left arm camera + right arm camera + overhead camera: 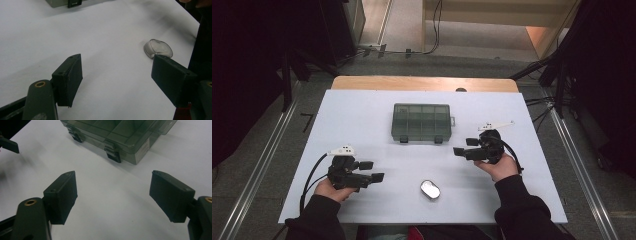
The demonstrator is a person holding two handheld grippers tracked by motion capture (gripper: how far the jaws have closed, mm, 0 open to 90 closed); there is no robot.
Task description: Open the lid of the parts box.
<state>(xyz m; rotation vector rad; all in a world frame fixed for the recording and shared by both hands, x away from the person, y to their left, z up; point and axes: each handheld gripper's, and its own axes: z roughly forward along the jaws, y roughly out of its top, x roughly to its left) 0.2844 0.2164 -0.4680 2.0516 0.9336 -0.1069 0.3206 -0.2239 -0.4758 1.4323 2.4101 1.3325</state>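
Note:
A smoky clear compartment box (421, 122) lies shut at the middle of the white table (362, 115), its two latches facing the person. A small clear oval case (430, 189) lies near the front edge. My left gripper (372, 170) hovers open at the front left, pointing right toward the oval case (158, 48), which lies just beyond its right jaw. My right gripper (465, 146) is open at the right, pointing left, with the box (120, 137) ahead of it. Both left gripper (117, 77) and right gripper (112, 195) hold nothing between their jaws.
The white board rests on a wooden tabletop (422, 83) whose far edge shows behind it. Metal rails (257, 170) run along the floor on both sides, and cables (432, 30) lie on the floor at the back. A jaw of the left gripper (8, 145) shows at the upper left.

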